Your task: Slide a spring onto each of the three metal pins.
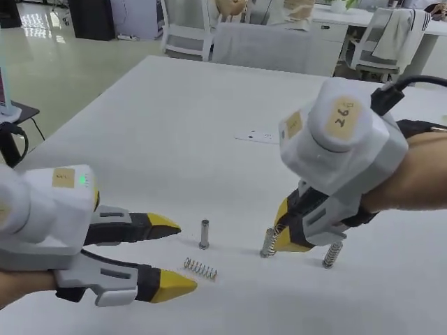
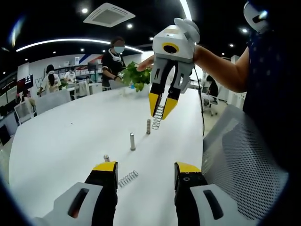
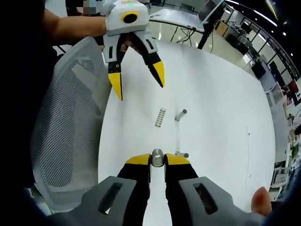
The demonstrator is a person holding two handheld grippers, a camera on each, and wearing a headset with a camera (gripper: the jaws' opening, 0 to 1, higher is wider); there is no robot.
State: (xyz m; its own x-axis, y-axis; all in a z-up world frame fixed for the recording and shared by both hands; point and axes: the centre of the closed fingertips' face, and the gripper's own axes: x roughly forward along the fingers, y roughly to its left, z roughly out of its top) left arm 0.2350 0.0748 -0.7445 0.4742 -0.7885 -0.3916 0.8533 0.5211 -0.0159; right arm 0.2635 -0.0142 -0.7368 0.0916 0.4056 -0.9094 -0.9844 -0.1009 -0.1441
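— White workbench (image 1: 174,125) in a bright open office. Where to look for the springs?
— First at the right gripper (image 3: 158,162): tips clamped on a spring (image 2: 158,117), held over the right side of the bench. Just beside that, a second spring (image 2: 148,126) standing upright on the surface.
— Any lying loose?
— Yes, a third spring (image 1: 200,268) flat on the near side, well left of the right gripper. Just beyond it, a bare pin (image 1: 204,234), upright, touching nothing.
— And the other tool?
— Low at the near left, the left gripper (image 1: 185,255), jaws spread wide, gripping nothing, aimed at the third spring just ahead of the gap.
— Farther out?
— Toward the far side, a white socket plate (image 1: 258,136) flat on the bench. Drawn up at the near edge, a mesh chair (image 3: 61,127). Past the far edge, more chairs (image 1: 188,31); elsewhere in the background a green plant (image 2: 136,77) and a standing person (image 2: 114,61).
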